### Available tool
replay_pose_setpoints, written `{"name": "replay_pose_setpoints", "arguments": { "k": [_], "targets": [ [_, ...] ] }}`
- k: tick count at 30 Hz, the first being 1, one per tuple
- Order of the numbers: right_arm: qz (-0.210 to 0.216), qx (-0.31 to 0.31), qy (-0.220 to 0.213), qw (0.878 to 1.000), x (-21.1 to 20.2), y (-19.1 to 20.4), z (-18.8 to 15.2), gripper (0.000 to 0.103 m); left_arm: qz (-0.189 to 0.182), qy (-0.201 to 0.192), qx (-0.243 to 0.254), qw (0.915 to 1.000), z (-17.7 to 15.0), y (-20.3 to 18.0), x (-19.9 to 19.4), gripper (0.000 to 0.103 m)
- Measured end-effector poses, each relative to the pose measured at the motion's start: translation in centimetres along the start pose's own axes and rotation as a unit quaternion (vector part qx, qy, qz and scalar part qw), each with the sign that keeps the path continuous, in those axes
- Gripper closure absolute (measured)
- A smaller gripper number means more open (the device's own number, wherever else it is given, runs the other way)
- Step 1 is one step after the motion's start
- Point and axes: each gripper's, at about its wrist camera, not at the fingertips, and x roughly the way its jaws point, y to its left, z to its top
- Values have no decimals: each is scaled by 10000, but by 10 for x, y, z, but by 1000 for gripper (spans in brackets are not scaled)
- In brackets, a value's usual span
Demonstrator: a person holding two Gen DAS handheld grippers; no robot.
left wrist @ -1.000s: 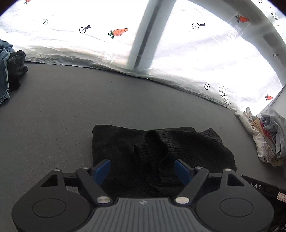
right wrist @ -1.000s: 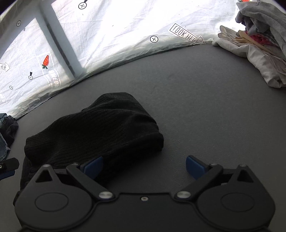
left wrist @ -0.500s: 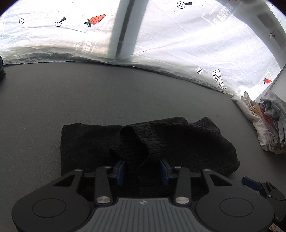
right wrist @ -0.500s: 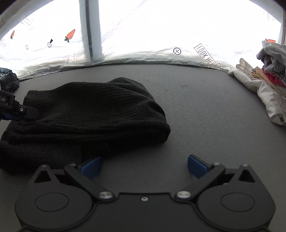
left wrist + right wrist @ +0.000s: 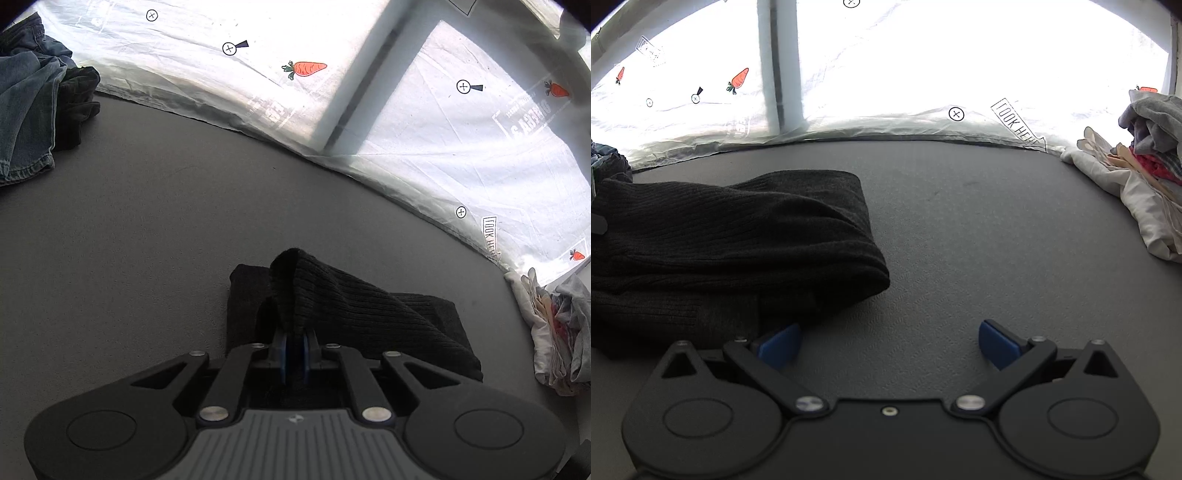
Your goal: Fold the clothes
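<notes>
The left claw (image 5: pixel 294 349) had its blue pads nearly together, clamped on a fold of the black ribbed knit garment (image 5: pixel 354 310), and the jaws were easing open just a touch with that fabric between them. The pinched fold rose in a peak above the pads, while the rest of the garment sloped away to the right and lay on the grey worktop (image 5: pixel 129 240). A flatter layer of the same garment showed behind and to the left of the peak.

Over on the other side, the right claw (image 5: pixel 886 341) stood wide apart, both blue pads clear to see, with only bare grey surface between them. Its left pad (image 5: pixel 779 345) sat just beside the near edge of the garment (image 5: pixel 738 236); whether it touched the cloth could not be told. From that view the garment lay in a thick folded bundle to the left, its rounded edge facing the middle of the worktop.

At the far left edge a pile of blue denim (image 5: pixel 26 110) lay with a dark piece beside it. At the right edge sat a heap of mixed clothes (image 5: pixel 1137 184), white, grey and red. Behind everything hung a bright white sheet printed with carrots (image 5: pixel 304 69) and small target marks.
</notes>
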Motion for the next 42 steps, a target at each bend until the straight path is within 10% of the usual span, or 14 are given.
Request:
{"name": "replay_pose_setpoints", "arguments": {
  "k": [6,10,19,30,34,35,40,42],
  "targets": [
    [39,-39,262,9996,2,0,9,0,387,100,-377,9985,-14,25,2,40],
    [147,-316,855,9957,4,1,25,0,214,48,-540,9983,-13,33,-3,26],
    [590,-23,556,9967,-20,1,47,0,172,295,74,9994,-22,12,14,17],
    [1138,1001,957,9838,48,-12,89,0,198,420,333,9984,-15,3,42,3],
    [1254,1005,1067,9812,65,-3,94,7,240,408,416,9980,-13,-1,48,7],
    [1399,971,1070,9796,66,0,96,23,170,403,461,9980,-12,-3,47,12],
    [1259,753,817,9858,46,19,97,65,-127,330,570,9977,-10,-15,46,73],
    [1164,777,706,9876,34,20,100,81,-215,211,691,9972,-9,-23,39,80]
  ]
}}
